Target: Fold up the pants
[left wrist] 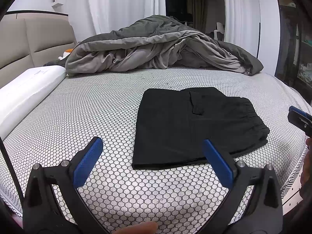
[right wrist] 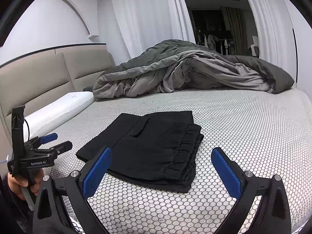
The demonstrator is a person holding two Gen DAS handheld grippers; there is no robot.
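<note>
Black pants (left wrist: 195, 124) lie folded into a compact rectangle on the bed, with a pocket flap on top and the elastic waistband at the right edge. They also show in the right wrist view (right wrist: 154, 146). My left gripper (left wrist: 153, 163) is open and empty, held just short of the near edge of the pants. My right gripper (right wrist: 161, 171) is open and empty, hovering over the near edge of the pants. The left gripper also shows at the left of the right wrist view (right wrist: 56, 142), apart from the pants. A tip of the right gripper (left wrist: 299, 118) shows at the right edge of the left wrist view.
The bed (left wrist: 97, 105) has a white honeycomb-patterned cover. A heaped grey duvet (left wrist: 156, 48) lies at the far side. A white pillow (left wrist: 25, 93) lies at the left by a beige padded headboard (left wrist: 29, 44). White curtains hang behind.
</note>
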